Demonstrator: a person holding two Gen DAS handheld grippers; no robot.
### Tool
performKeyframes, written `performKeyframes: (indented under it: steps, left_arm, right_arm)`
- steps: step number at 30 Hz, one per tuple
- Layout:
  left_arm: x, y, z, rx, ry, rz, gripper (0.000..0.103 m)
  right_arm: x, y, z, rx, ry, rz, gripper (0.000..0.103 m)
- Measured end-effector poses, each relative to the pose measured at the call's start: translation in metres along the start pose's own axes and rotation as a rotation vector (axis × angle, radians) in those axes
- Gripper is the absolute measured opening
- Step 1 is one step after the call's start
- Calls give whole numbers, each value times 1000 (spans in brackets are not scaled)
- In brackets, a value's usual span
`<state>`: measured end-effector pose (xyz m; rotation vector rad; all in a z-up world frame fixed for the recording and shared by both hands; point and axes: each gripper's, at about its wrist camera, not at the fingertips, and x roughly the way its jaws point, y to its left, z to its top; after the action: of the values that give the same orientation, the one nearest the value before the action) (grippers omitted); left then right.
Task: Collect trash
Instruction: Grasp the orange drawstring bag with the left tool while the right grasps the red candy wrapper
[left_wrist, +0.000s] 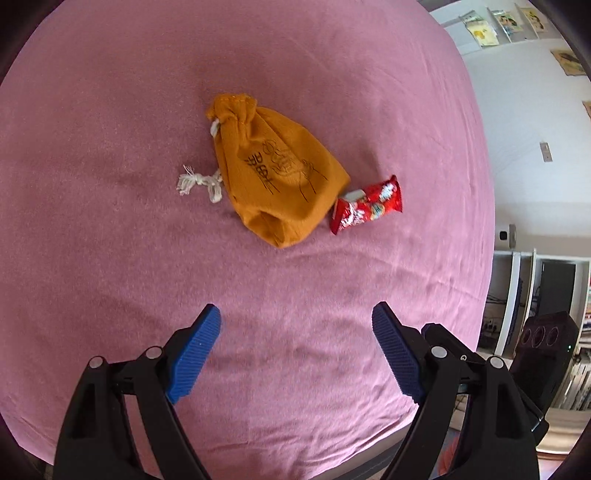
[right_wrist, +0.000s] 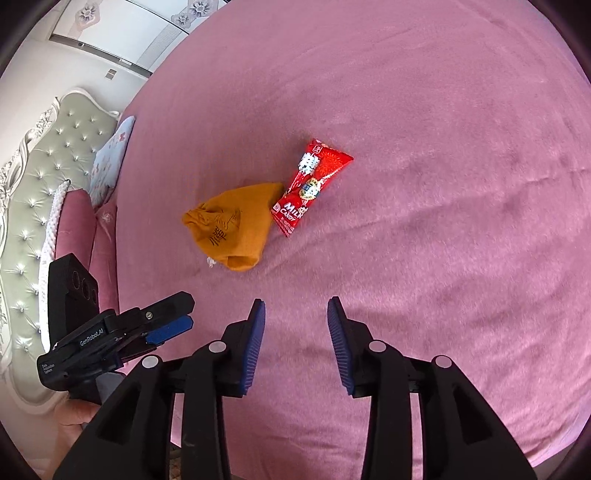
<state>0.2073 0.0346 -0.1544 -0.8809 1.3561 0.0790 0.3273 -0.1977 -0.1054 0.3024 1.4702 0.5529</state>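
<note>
while both the left gripper (left_wrist: 295, 332) and right gripper (right_wrist: 296, 325) hang spread and empty, a glossy red candy wrapper (right_wrist: 311, 186) lies crinkled, touching an orange drawstring pouch (right_wrist: 232, 230).

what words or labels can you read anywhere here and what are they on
"MILK CANDY": on the red candy wrapper; its white characters above that are too blurred to read.
"GenRobot.AI": on the left tongs, seen from the right wrist.
A small white label lower on the left tongs is too small to read.
Dark printed characters on the orange pouch are not legible.
Papers on the wall shelf are too small to read.
</note>
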Motion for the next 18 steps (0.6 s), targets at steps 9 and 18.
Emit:
performKeyframes:
  steps: [9, 18]
  left_arm:
    - [44, 25, 58, -137, 7, 3, 83]
    - [64, 25, 88, -165, -4, 42, 72]
  right_arm:
    - [47, -6, 48, 4, 39, -36, 45]
    - [71, -8, 75, 45, 49, -34, 45]
